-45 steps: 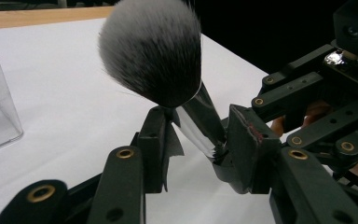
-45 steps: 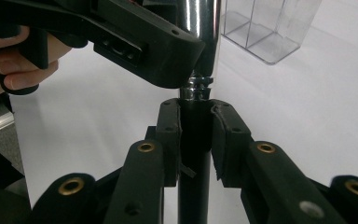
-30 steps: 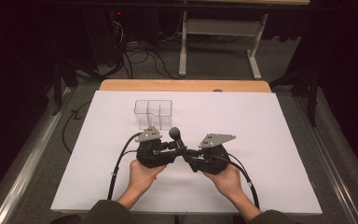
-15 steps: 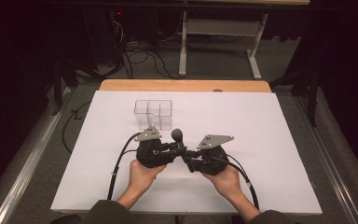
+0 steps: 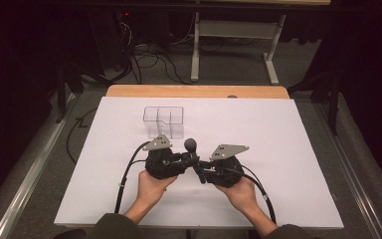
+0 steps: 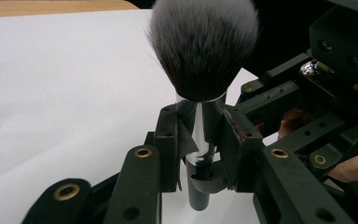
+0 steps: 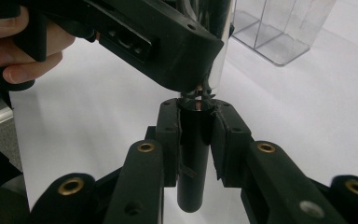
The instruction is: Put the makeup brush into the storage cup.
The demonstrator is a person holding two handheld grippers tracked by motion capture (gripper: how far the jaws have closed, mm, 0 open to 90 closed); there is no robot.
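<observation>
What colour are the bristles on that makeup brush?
Dark grey bristles fading to white tips, clearest in the left gripper view.

Your white-topped counter (image 5: 288,149) with its wooden far edge carries a clear plastic compartmented box (image 5: 163,121) near that edge.

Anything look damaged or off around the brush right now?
The black padding on the left gripper looks torn and frayed where it clamps the makeup brush ferrule. Otherwise nothing stands out; the clear organizer stands upright.
</observation>
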